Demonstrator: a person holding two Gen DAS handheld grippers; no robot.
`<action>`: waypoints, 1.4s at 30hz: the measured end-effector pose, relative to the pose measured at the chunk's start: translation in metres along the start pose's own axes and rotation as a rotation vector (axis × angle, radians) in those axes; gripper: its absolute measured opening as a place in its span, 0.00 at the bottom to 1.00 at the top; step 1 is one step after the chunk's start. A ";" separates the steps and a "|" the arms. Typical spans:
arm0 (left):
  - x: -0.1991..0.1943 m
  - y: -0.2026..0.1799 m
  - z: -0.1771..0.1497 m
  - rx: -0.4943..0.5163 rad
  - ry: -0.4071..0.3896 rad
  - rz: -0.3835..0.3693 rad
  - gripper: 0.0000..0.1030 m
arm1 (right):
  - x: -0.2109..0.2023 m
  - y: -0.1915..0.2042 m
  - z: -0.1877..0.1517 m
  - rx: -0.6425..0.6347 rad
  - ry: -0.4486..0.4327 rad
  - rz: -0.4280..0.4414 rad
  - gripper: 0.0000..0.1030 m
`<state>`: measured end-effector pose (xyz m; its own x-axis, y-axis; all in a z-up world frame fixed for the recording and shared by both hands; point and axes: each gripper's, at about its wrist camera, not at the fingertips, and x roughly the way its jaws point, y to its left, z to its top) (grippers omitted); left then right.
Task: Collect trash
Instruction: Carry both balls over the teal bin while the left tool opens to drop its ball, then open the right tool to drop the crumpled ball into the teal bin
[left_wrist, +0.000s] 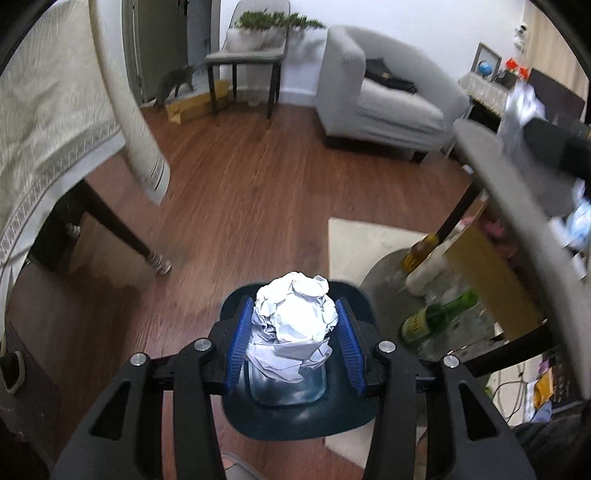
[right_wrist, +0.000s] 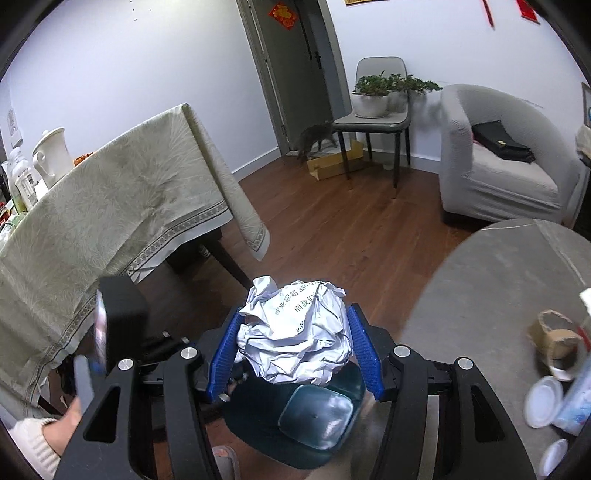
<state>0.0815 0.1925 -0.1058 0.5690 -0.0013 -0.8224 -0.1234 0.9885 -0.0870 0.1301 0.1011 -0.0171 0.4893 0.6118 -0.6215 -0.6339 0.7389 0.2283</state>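
Well, through the left wrist camera the left gripper (left_wrist: 295, 325) has its blue pads (left_wrist: 240, 343) pressed against either side of a white crumpled paper ball (left_wrist: 295, 314), and it hangs right above the dark teal trash bin (left_wrist: 295, 417) on the wooden floor. The bin's open mouth sits directly under the ball, so this piece looks ready to drop. Off to the right, under the round grey table (left_wrist: 517, 192), a green glass bottle (left_wrist: 436, 317) lies on the lower shelf among other clutter — likely more to gather, though I can't say what counts as rubbish there.

From the right wrist camera, the right gripper (right_wrist: 295, 339) clamps a second paper wad (right_wrist: 295, 332), this one with printed characters on it, its pads snug at both flanks. It too hovers over the trash bin (right_wrist: 343, 387), though the ball seems set a little toward the bin's near edge rather than dead centre. The other handheld gripper shows at the left, a person's sleeve (right_wrist: 29, 439) below it. On the round grey table (right_wrist: 480, 295) at the right lie a cardboard tape roll (right_wrist: 554, 343) and white plastic lids (right_wrist: 543, 402).

As I judge it, two pieces are carried and about to be released; neither is in the bin yet, which looks empty inside — and the tabletop bits remain.
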 end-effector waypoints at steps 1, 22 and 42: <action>0.004 0.001 0.000 0.003 0.010 0.004 0.47 | 0.004 0.002 -0.001 0.001 0.003 0.001 0.57; 0.029 0.055 -0.031 -0.093 0.142 0.003 0.59 | 0.087 0.042 -0.009 0.003 0.125 0.010 0.57; -0.066 0.093 -0.010 -0.166 -0.083 0.070 0.53 | 0.160 0.052 -0.048 -0.015 0.289 -0.014 0.57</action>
<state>0.0244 0.2834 -0.0649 0.6186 0.0857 -0.7810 -0.2935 0.9473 -0.1286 0.1470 0.2234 -0.1404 0.3082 0.4940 -0.8130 -0.6384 0.7410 0.2082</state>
